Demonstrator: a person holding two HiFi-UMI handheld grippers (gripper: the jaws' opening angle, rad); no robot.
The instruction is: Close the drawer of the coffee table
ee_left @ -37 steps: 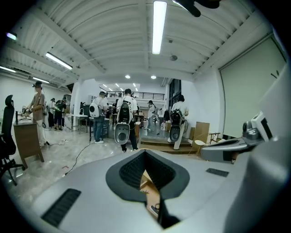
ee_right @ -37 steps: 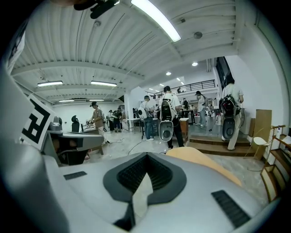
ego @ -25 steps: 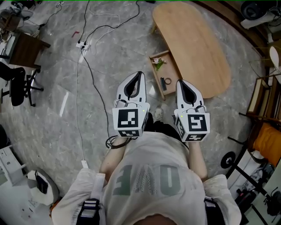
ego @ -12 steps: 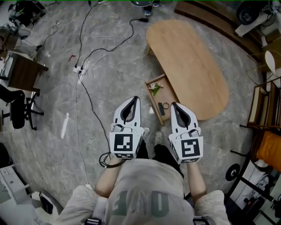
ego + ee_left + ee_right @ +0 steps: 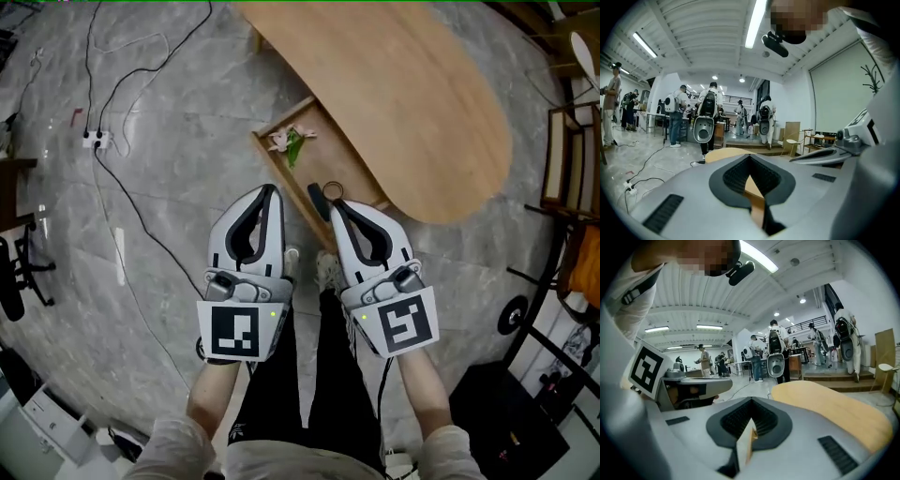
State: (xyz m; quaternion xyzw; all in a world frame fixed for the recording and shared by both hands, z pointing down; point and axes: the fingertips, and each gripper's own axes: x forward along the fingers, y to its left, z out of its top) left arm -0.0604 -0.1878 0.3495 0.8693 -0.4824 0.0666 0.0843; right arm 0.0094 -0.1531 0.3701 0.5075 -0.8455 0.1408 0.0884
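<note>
Drawer (image 5: 328, 165) open, holds green sprig (image 5: 294, 146), black ring (image 5: 333, 190); left gripper (image 5: 270, 191), right gripper (image 5: 335, 206) jaws pressed together.

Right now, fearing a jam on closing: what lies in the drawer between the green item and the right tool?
Head view: past the green item, bare drawer bottom, then a dark oblong thing and a ring beside the right tool.

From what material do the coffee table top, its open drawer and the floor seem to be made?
Coffee table top: probably wood or wood veneer, matte; even pale brown surface. Drawer: the same light wood look, thin plain walls. Floor: polished stone or stone-look tile; grey veining, joint lines.
</note>
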